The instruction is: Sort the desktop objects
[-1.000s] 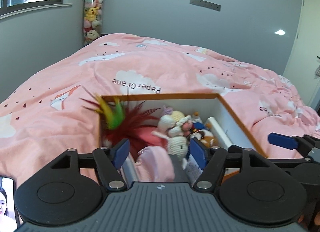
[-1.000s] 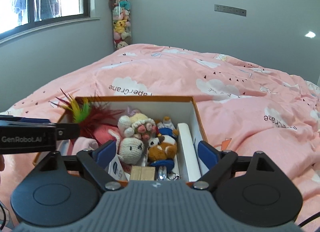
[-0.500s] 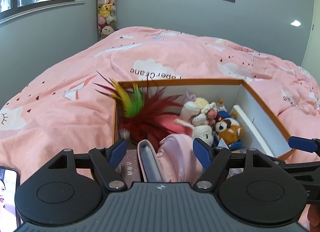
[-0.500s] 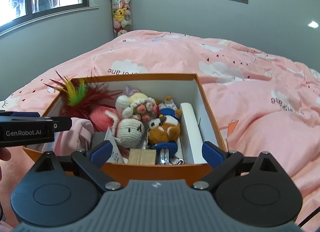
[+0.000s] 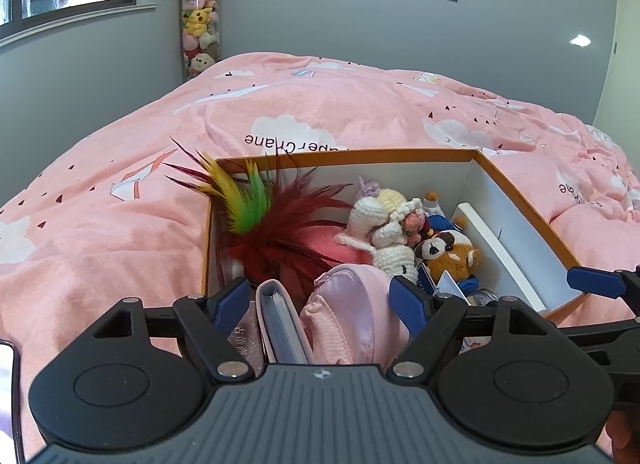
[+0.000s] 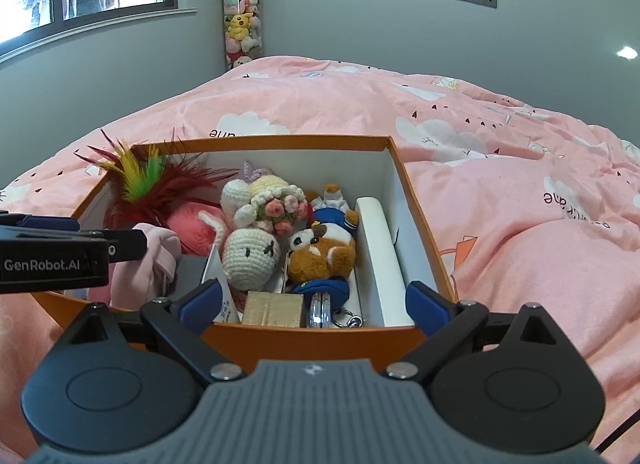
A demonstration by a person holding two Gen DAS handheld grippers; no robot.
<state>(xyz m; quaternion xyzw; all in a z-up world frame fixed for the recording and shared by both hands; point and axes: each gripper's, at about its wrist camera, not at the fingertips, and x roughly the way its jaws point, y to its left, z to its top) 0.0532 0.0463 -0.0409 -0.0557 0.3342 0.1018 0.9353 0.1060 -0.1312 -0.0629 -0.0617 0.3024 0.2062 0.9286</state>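
An orange box (image 6: 424, 224) with white inner walls sits on the pink bed. It also shows in the left wrist view (image 5: 516, 184). It holds a feather toy (image 5: 256, 212), a crocheted doll (image 6: 256, 220), a brown plush dog (image 6: 324, 252), a pink pouch (image 5: 356, 312), a grey-pink folder (image 5: 280, 320), a gold box (image 6: 272, 308) and a white roll (image 6: 380, 256). My left gripper (image 5: 320, 300) is open, its jaws either side of the pouch and folder at the box's near end. My right gripper (image 6: 312, 300) is open and empty at the box's near wall.
The pink duvet (image 6: 500, 168) printed with clouds surrounds the box. A tall clear tube of plush toys (image 6: 242, 20) stands in the far corner by the window. A phone screen (image 5: 6, 392) shows at the lower left edge of the left wrist view.
Both grippers have drawn back and risen, so more of the box shows. The folder and pouch have come into view between the left jaws. Both grippers stay open.
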